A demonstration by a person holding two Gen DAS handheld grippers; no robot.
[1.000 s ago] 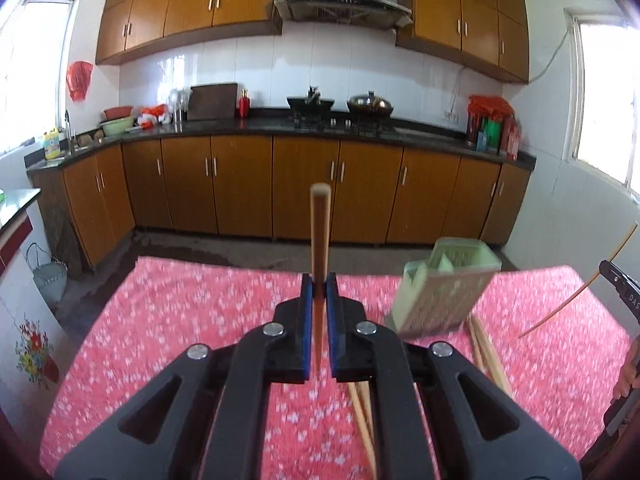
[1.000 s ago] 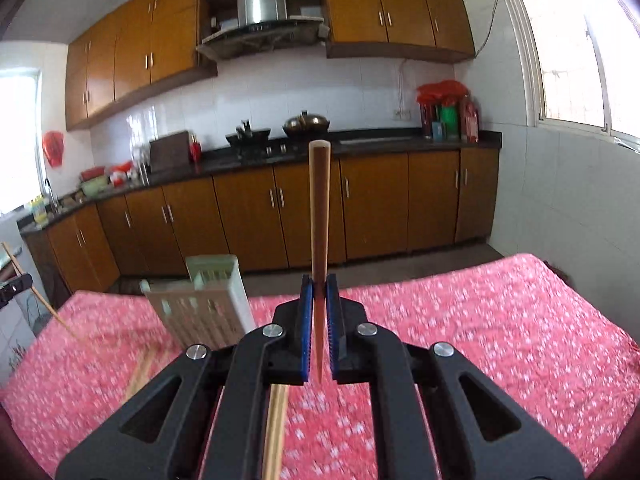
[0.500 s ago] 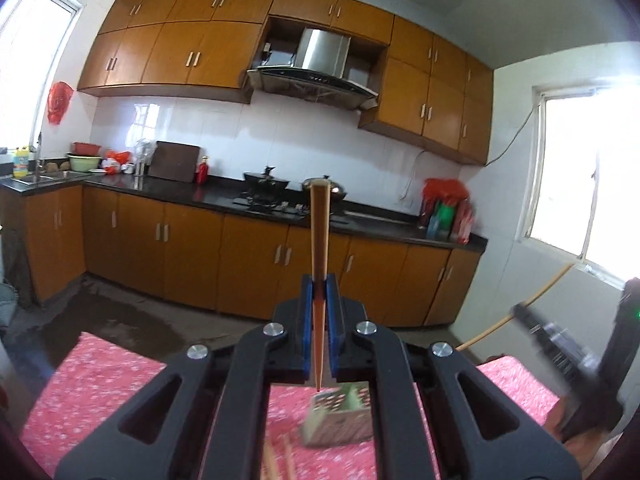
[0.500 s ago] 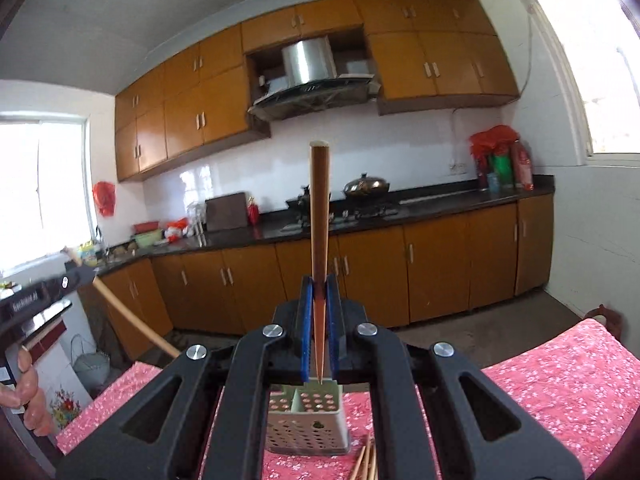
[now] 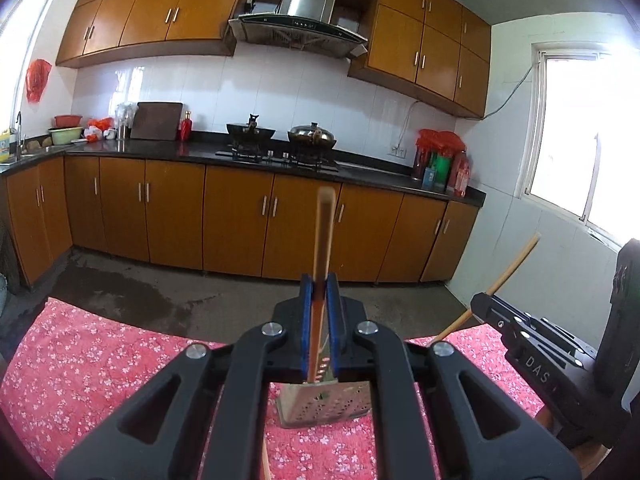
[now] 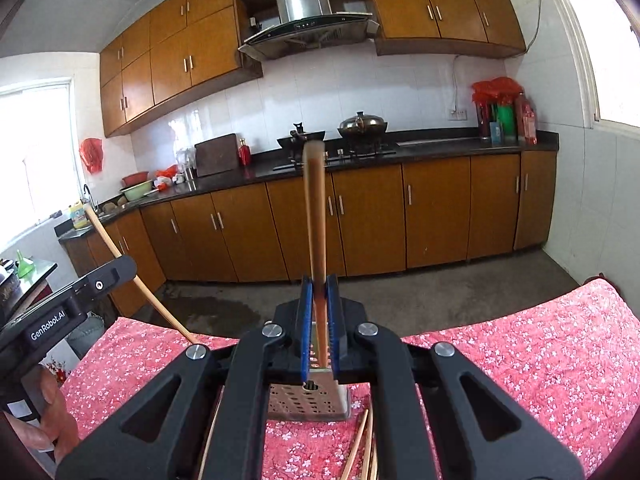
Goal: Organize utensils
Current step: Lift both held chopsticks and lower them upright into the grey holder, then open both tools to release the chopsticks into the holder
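Where kitchen cabinets [image 5: 240, 220] stand, floral tablecloth [image 5: 100, 360].

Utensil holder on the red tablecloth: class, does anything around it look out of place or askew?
Yes. Loose chopsticks lie scattered on the tablecloth beside the perforated holder rather than standing inside it. Each pair of tongs grips one chopstick, not yet stowed.

Range hood [image 5: 298, 20] above stove; wok [image 5: 251, 133], lidded pot [image 5: 312, 136] on burners.
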